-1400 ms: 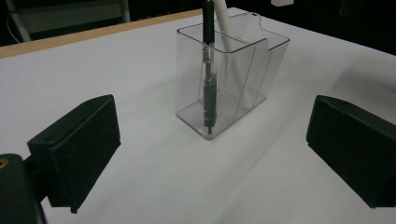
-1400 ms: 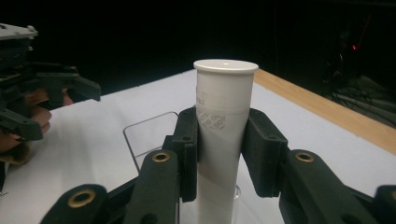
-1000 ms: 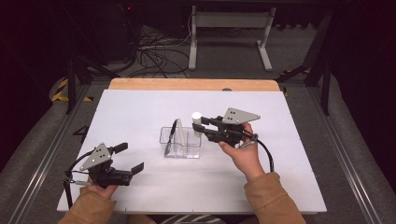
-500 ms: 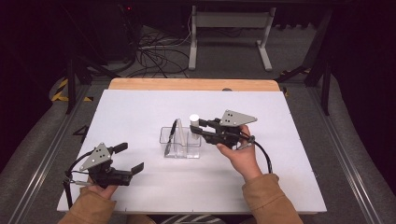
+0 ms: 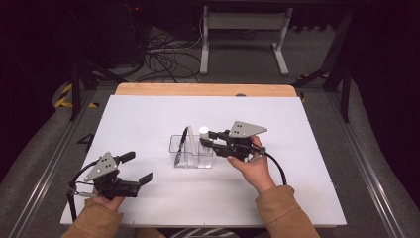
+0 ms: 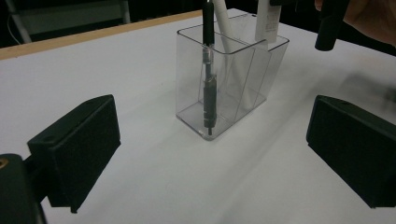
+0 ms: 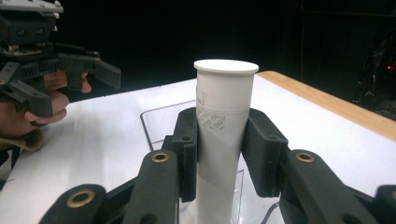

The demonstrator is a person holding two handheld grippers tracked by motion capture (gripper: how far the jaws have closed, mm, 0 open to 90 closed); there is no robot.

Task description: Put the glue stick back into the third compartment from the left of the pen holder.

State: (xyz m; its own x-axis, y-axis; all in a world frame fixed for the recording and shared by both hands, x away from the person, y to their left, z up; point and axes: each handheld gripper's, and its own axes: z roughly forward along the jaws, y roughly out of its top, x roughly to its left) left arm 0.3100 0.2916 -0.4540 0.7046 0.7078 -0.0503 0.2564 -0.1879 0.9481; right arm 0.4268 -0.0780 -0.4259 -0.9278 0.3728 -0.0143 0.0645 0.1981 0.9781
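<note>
A white tube (image 7: 225, 135) is clamped between the jaws of the right gripper (image 5: 207, 140), both pads pressed flat against its sides just below the flared top. The tube is held upright, with its lower part inside the right-hand compartment of a clear plastic holder (image 5: 192, 152), which stands near the middle of the white table (image 5: 148, 114). In the right gripper view the tube's printed label can be seen between the pads, though the lettering is too blurred to be read.

In the left gripper view a black pen (image 6: 208, 79) is seen standing almost upright in the nearest compartment of the holder, its tip resting on the floor of the box; a white stick-like item (image 6: 229, 42) leans in the compartment behind it.

The left gripper (image 5: 136, 169) is held at about 8 o'clock from the holder, well apart from it, close to the table's near edge. Its jaws are spread wide with nothing between them, and they are pointed towards the holder at roughly 2 o'clock
</note>
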